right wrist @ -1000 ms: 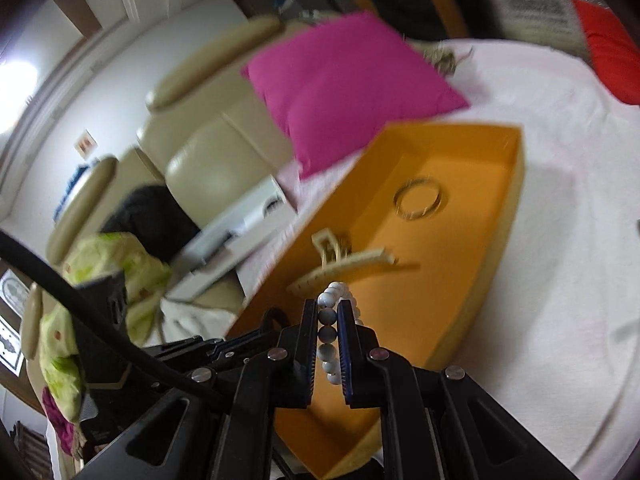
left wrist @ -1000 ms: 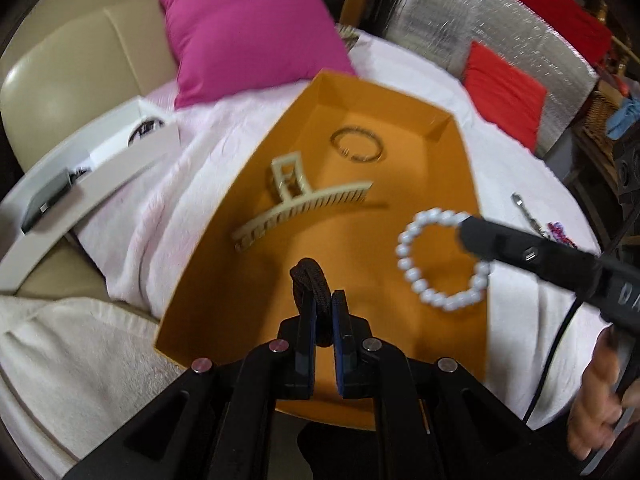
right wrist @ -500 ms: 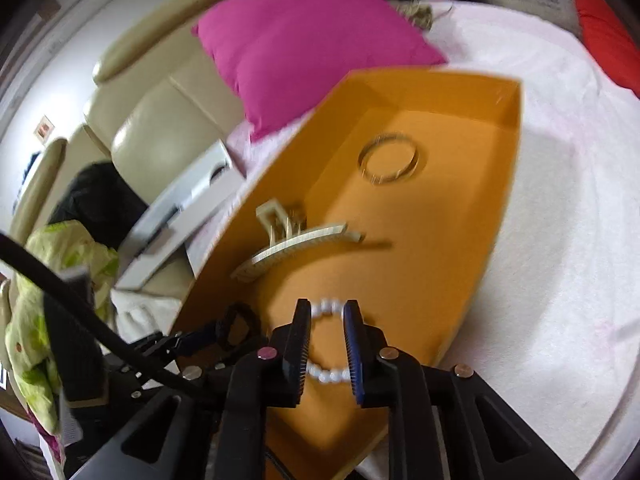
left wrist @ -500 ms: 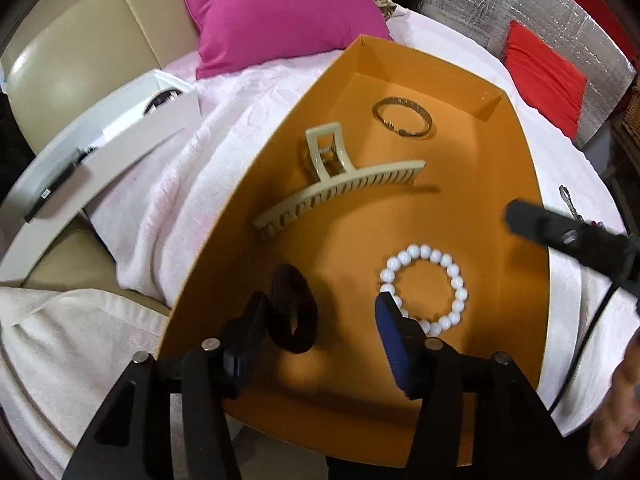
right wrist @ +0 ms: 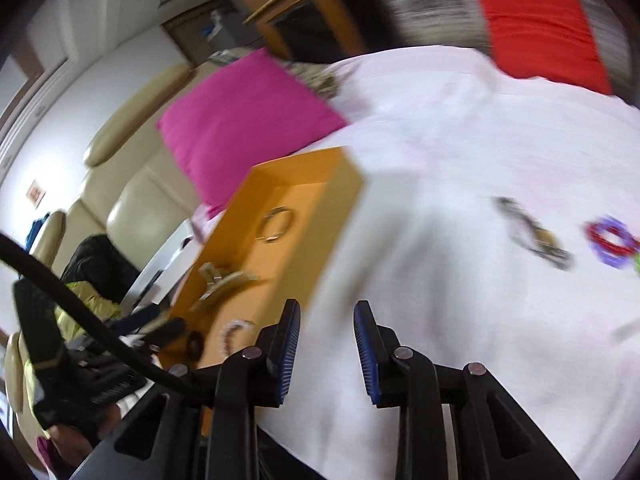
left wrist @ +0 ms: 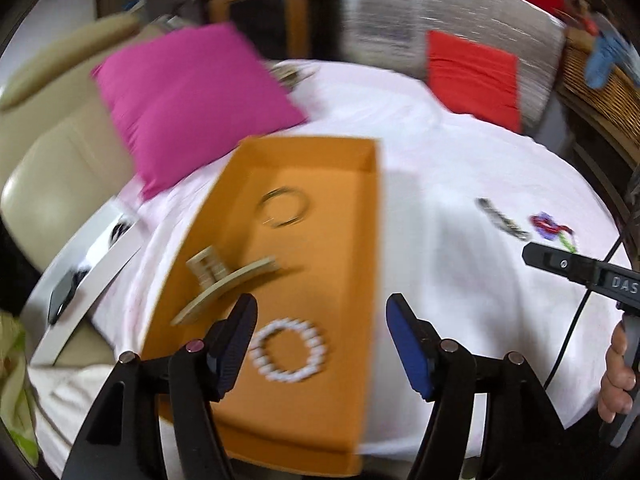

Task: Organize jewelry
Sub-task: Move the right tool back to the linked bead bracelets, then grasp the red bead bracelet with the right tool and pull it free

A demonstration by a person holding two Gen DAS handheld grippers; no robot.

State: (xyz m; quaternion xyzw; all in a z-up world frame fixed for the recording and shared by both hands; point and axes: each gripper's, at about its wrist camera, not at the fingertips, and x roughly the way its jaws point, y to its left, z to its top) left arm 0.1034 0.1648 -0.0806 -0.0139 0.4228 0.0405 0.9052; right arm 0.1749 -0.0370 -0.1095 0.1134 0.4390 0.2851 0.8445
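An orange tray (left wrist: 360,216) lies on the white cloth. In it are a metal bangle (left wrist: 285,208), a beige hair claw (left wrist: 224,286) and a white bead bracelet (left wrist: 290,350). The right wrist view also shows a black hair tie (right wrist: 195,344) near the tray's (right wrist: 336,216) near end. My left gripper (left wrist: 320,340) is open and empty above the tray's near end. My right gripper (right wrist: 326,344) is open and empty over the cloth to the right of the tray. A metal hair clip (right wrist: 532,234) and coloured rings (right wrist: 610,240) lie on the cloth at the right.
A pink cushion (left wrist: 188,100) lies behind the tray, a red cushion (left wrist: 472,76) at the back right. A white box (left wrist: 84,272) sits on the beige sofa at the left. The right gripper's body (left wrist: 580,272) shows at the right of the left wrist view.
Both grippers opened, dropping the black hair tie and the bead bracelet into the tray. Both have since swung right and pulled back; the right one is now over the cloth.
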